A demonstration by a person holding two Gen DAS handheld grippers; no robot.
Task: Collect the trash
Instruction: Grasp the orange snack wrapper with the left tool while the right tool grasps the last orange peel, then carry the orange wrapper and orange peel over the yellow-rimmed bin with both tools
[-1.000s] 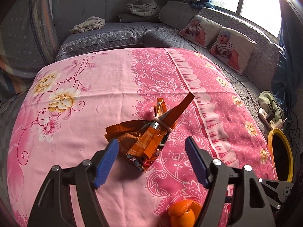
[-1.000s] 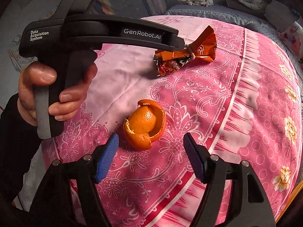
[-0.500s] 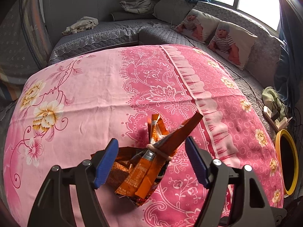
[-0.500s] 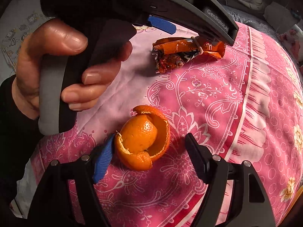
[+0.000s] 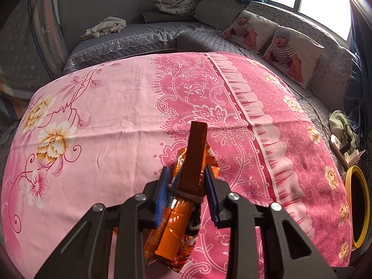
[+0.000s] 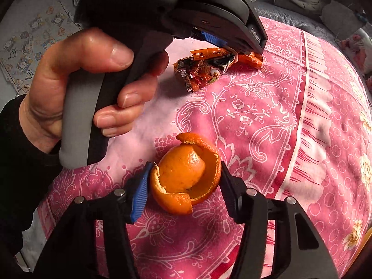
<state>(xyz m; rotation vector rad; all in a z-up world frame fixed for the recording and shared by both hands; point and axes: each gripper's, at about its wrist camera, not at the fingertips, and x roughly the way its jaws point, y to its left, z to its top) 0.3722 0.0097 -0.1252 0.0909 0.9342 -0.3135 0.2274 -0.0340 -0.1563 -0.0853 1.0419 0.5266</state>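
A bundle of orange snack wrappers (image 5: 186,200), tied with a rubber band, lies on the pink floral bedspread (image 5: 104,121). My left gripper (image 5: 187,183) is shut on the bundle at the band, its blue pads against both sides. The bundle also shows in the right wrist view (image 6: 209,67), under the left gripper's body. A curled orange peel (image 6: 186,174) sits on the bedspread between my right gripper's fingers. My right gripper (image 6: 183,181) has closed onto the peel, with both pads touching its sides.
A yellow-rimmed bin (image 5: 357,207) stands off the bed's right edge. A grey sofa (image 5: 139,39) with baby-print pillows (image 5: 290,53) wraps the far side. The person's left hand (image 6: 93,88) holds the left gripper's handle close above the peel.
My left gripper moved forward over the wrapper bundle and shut on it. My right gripper moved up to the orange peel and closed around it.
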